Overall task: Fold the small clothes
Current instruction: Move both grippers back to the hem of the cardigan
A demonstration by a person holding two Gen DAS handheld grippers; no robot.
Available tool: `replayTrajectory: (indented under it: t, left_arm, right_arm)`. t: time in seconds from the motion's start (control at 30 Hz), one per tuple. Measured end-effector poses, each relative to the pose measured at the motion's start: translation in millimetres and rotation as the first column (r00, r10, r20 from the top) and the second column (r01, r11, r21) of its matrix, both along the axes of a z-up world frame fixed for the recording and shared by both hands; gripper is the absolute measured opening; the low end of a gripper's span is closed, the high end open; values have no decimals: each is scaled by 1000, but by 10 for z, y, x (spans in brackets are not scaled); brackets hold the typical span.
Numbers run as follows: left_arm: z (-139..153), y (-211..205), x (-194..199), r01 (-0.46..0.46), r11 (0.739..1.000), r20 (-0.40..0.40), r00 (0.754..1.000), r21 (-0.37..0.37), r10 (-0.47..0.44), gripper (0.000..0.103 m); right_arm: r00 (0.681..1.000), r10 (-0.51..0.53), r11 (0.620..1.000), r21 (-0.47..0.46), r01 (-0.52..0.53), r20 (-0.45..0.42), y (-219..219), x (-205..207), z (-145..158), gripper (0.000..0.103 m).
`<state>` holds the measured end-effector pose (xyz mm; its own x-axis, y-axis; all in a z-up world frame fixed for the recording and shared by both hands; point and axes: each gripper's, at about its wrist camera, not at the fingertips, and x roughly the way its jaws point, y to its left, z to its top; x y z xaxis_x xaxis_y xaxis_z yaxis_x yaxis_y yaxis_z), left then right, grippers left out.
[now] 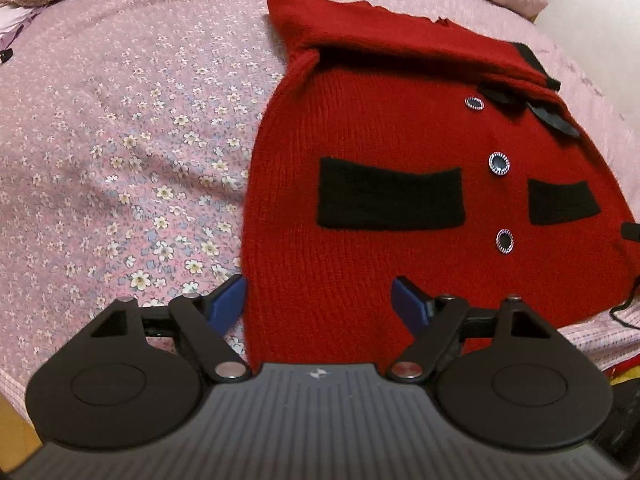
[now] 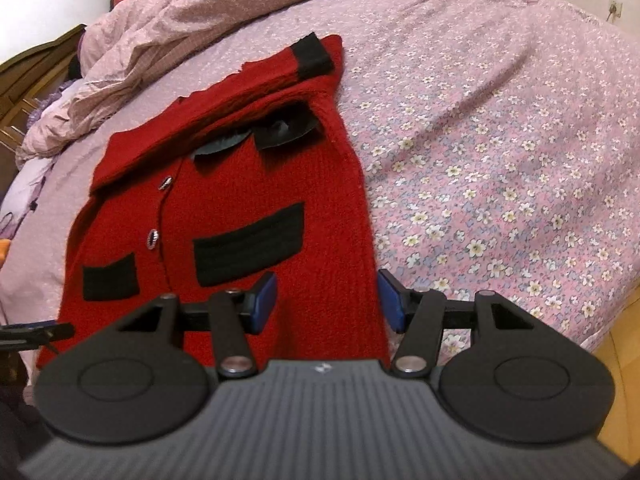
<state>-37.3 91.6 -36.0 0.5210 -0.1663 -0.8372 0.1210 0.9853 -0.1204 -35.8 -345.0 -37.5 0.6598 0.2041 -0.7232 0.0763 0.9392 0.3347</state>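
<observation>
A small red knitted cardigan (image 1: 380, 128) with black pocket patches (image 1: 390, 196) and silver-rimmed buttons (image 1: 499, 163) lies flat on the pink floral bedsheet (image 1: 120, 140). One sleeve is folded across its top, with the black cuff (image 2: 312, 56) at the far end. My left gripper (image 1: 318, 300) is open over the near left corner of the hem, its left blue pad (image 1: 228, 300) at the fabric's edge. My right gripper (image 2: 326, 300) is open over the near right part of the cardigan (image 2: 240, 200), with the garment's right edge between its pads (image 2: 264, 300).
A crumpled pink duvet (image 2: 160, 20) is bunched along the far side of the bed. The bed's wooden edge (image 2: 616, 360) shows at the near right. Dark wooden furniture (image 2: 24, 80) stands to the left. A thin black cord (image 1: 624, 308) lies by the hem.
</observation>
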Motion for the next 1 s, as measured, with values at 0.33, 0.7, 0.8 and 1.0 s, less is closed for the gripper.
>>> replayTrajectory:
  t: [0.33,0.7,0.8,1.0]
  left_arm:
    - [0,12,-105,45,997,-51,997,-68,-49,81]
    - [-184,-47,74,29,993,-59,998,-115,-36,82]
    - [-204,-47,103,28,991,-59,998,-127,-36,82]
    - [-221,-168,125,53,995,-46,997,-90,-57,82]
  right_arm:
    - [998,57,996,66,-57,2,16,-87,16,57]
    - [998,64,989,132,-67,26,-20,-18,-48,57]
    - [997,69,989,131,-73,35,-12,-35,-55,57]
    - [995,92,987,127,-97,47,-6,-96,-66,56]
